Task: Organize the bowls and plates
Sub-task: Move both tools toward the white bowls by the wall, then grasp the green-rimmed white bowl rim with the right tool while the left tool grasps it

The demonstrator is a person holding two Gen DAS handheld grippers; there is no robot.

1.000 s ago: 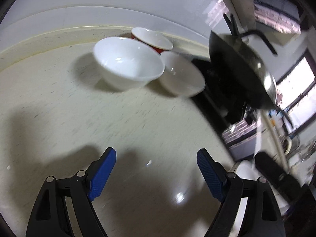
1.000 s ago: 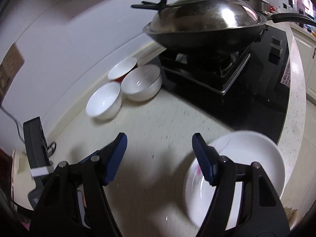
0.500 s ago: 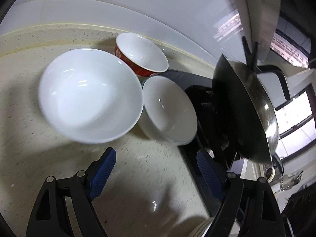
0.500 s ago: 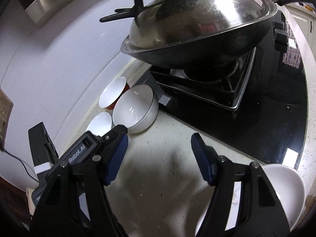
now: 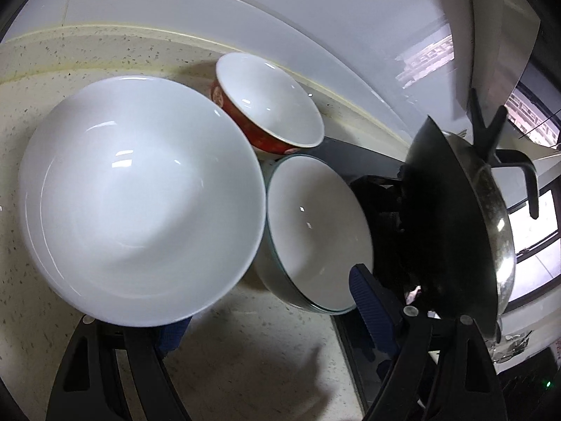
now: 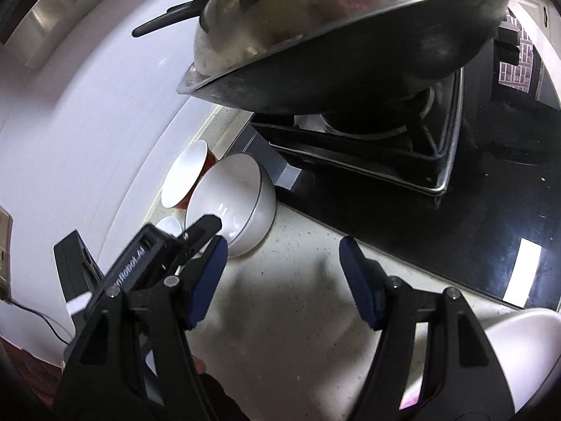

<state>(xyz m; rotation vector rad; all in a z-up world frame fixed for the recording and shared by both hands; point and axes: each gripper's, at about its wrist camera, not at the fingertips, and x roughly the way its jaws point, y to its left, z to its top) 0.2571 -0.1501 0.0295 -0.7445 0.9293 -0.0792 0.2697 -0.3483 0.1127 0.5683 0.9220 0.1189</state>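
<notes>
Viewing from left wrist: left gripper spread wide, nothing pressed between blue pads; left pad mostly hidden under near rim of large white bowl, right pad just beside near rim of green-rimmed white bowl. Large white bowl upright on speckled cream surface, at left of group, rim close against both other bowls; actual contact not resolvable. Red bowl with white inside at far side, against low backsplash, tilted. Green-rimmed white bowl at right, beside edge of black stove. Dark wok with metal lid over stove, far right. Viewing from right wrist: right gripper moderately wide, empty, pads over bare surface near stove edge. Left gripper body in view at near left, its tip at green-rimmed white bowl; contact not resolvable. Red bowl beyond it toward wall; large white bowl mostly hidden behind left gripper. White plate at near right, partly behind right finger, resting at surface edge. Black box with cable by wall at far left.
</notes>
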